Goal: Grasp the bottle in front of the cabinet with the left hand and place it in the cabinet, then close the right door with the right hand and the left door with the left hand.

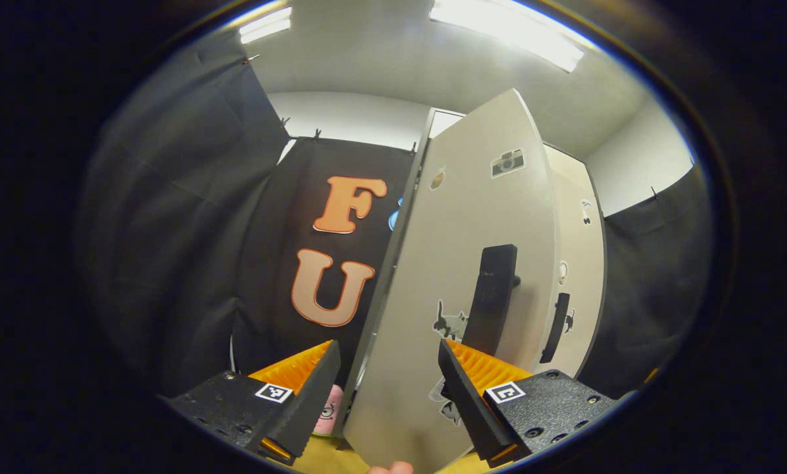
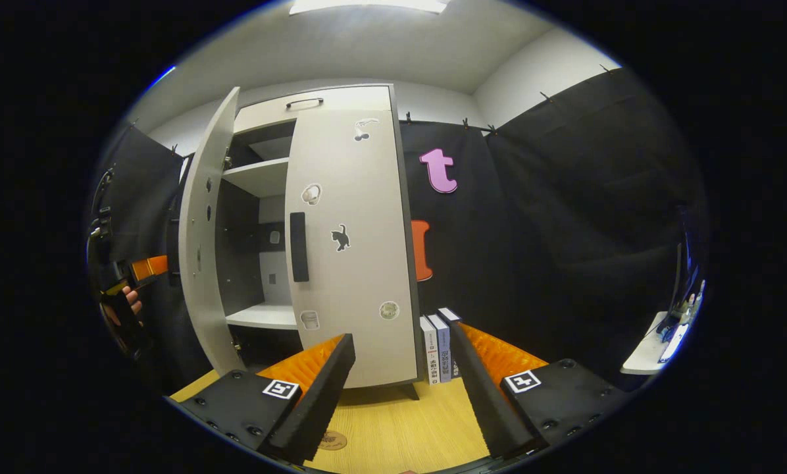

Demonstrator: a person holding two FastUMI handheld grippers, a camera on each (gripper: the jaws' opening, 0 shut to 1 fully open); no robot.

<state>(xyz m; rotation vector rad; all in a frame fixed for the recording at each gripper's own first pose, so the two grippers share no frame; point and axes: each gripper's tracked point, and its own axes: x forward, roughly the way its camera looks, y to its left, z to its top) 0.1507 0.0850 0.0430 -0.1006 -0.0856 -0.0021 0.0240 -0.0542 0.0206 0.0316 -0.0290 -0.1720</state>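
Left tongs [image 1: 389,368]: open, nothing between the fingers — they straddle the free edge of the left door [image 1: 459,276], one finger on each side; touching or not, I cannot tell
Left door: ajar, swung out from the cabinet, its dark vertical handle [image 1: 493,299] just past the right finger; stickers dot its face
Right door [image 2: 351,243]: shut against the cabinet [image 2: 262,125] front in the right gripper view, with a dark handle [image 2: 298,247] near its inner edge and several small stickers
Right tongs [image 2: 400,368]: open and empty, held back from the right door, above the front of the wooden bench [image 2: 400,421]
Cabinet inside: pale shelves [image 2: 262,178] show through the gap between the doors
Bottle: cannot tell where it is — the shelf parts that show are small and dim
Books [image 2: 436,349]: upright on the bench, just beside the cabinet's right side
Other hand [image 2: 122,306]: at the far left of the right gripper view, beyond the left door, holding the left tongs
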